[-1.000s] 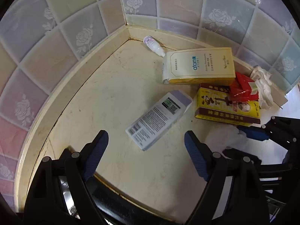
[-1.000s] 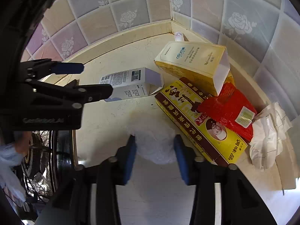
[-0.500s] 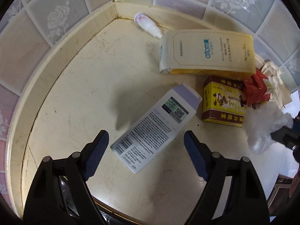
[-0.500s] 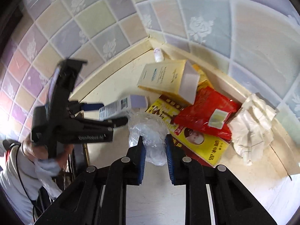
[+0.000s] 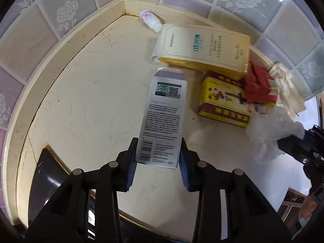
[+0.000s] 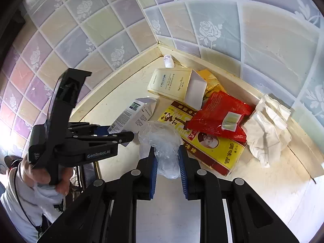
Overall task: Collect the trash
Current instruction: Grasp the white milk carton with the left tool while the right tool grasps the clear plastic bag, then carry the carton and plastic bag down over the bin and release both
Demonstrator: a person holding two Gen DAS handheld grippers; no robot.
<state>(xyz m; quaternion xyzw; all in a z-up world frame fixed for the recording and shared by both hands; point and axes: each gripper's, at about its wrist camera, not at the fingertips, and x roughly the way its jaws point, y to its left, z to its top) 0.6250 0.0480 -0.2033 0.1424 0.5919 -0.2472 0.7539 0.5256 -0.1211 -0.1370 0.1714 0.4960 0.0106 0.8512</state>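
My left gripper (image 5: 158,158) is shut on the near end of a white and lavender carton (image 5: 162,117), also seen in the right wrist view (image 6: 133,117). My right gripper (image 6: 167,164) is shut on a crumpled clear plastic bag (image 6: 162,141) and holds it above the counter; the bag shows at the right in the left wrist view (image 5: 271,129). On the cream counter (image 5: 85,109) lie a cream and gold box (image 5: 204,48), a yellow and brown box (image 5: 222,99), a red wrapper (image 6: 218,115), crumpled white paper (image 6: 269,127) and a small white bottle (image 5: 150,20).
Tiled walls with rose prints (image 6: 212,30) close the counter's corner at the back. A black stove top (image 5: 46,174) borders the counter at the lower left. The person's hand and the left gripper body (image 6: 60,133) stand at the left in the right wrist view.
My left gripper moved in and closed on the white and lavender carton. My right gripper lifted the plastic bag up and back from the counter.
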